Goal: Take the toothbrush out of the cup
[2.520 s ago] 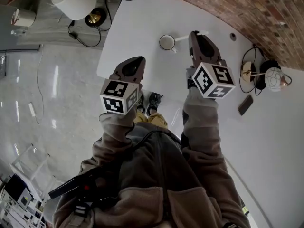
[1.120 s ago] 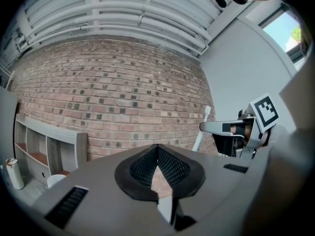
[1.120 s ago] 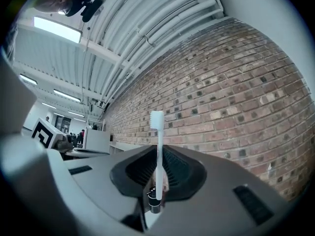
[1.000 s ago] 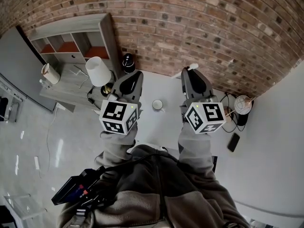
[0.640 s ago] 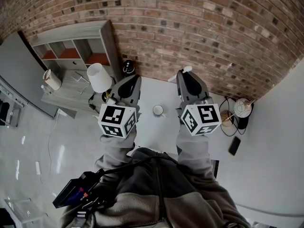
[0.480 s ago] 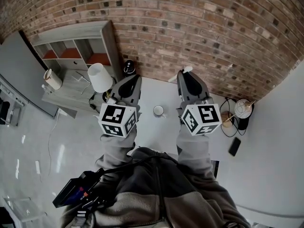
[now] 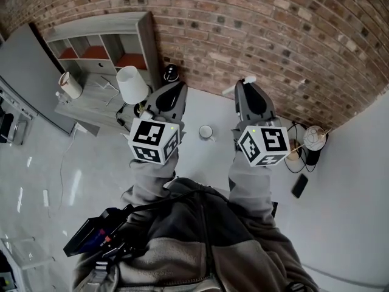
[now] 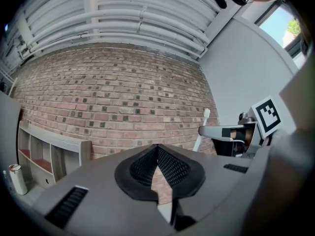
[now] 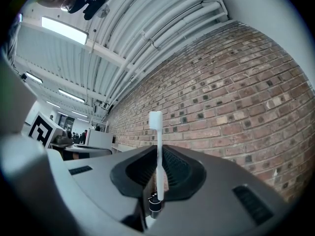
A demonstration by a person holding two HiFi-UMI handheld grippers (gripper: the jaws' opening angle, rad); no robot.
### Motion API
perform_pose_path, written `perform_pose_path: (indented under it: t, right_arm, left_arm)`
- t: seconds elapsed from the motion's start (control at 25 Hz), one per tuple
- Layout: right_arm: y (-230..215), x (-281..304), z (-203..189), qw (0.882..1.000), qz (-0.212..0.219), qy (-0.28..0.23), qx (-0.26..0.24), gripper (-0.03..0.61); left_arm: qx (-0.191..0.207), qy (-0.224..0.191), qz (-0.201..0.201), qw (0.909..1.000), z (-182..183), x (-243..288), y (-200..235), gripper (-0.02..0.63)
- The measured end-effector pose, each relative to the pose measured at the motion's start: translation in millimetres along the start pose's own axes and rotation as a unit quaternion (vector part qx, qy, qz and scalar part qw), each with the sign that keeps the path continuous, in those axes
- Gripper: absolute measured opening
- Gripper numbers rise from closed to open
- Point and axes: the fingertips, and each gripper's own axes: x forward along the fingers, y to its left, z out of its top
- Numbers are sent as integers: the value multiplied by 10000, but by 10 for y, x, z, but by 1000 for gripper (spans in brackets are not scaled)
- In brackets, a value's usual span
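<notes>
A white toothbrush (image 9: 156, 127) stands upright between the jaws of my right gripper (image 9: 159, 157), which is shut on its handle. In the head view the toothbrush's head (image 7: 248, 79) pokes out past the right gripper (image 7: 249, 93), raised in front of the brick wall. The white cup (image 7: 206, 132) sits on the white table (image 7: 196, 157) below and between the two grippers, with nothing in it that I can see. My left gripper (image 7: 172, 95) is held up level with the right one. Its jaws (image 8: 158, 150) are shut with nothing between them. The left gripper view also shows the toothbrush (image 8: 203, 126).
A white lamp (image 7: 132, 84) and a grey shelf unit (image 7: 103, 41) stand at the left by the brick wall. A dark round object (image 7: 172, 72) sits at the table's far edge. A round lamp (image 7: 315, 137) and a phone (image 7: 299, 186) lie at the right.
Both grippers have come up from the table and now point at the brick wall. The toothbrush stays in the right gripper; the cup stays on the table.
</notes>
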Motion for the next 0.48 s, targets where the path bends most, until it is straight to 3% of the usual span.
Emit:
perform_pose_path:
  t: [0.48]
  right_arm:
    - [10, 55, -39, 9999, 59, -12, 128, 37]
  left_arm:
    - [42, -30, 94, 9999, 11, -8, 52, 5]
